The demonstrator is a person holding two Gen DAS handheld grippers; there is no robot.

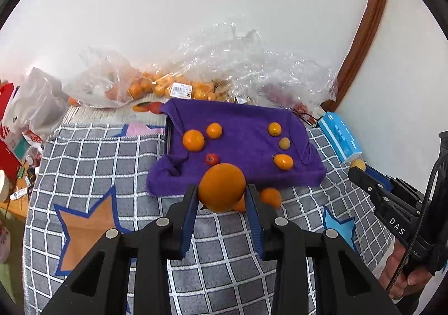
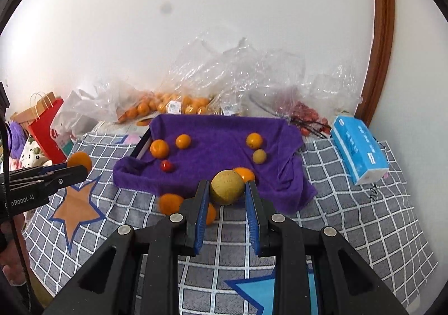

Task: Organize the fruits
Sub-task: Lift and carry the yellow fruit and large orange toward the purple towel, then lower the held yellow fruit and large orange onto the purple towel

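Your left tool [image 1: 221, 194] has its blue pads clamped on a big orange [image 1: 222, 187], held up just in front of the purple towel [image 1: 238, 147]. Your right tool [image 2: 227, 189] is pinching a yellow-green fruit [image 2: 226, 186] the same way. So you're mid-carry, both loads off the checked blanket [image 1: 112, 163]. Two more oranges [image 2: 170, 203] sit on the blanket at the towel's near edge. Next I'd guess you take each one over to its matching bunch on the towel, lower it gently, then let go so nothing rolls.
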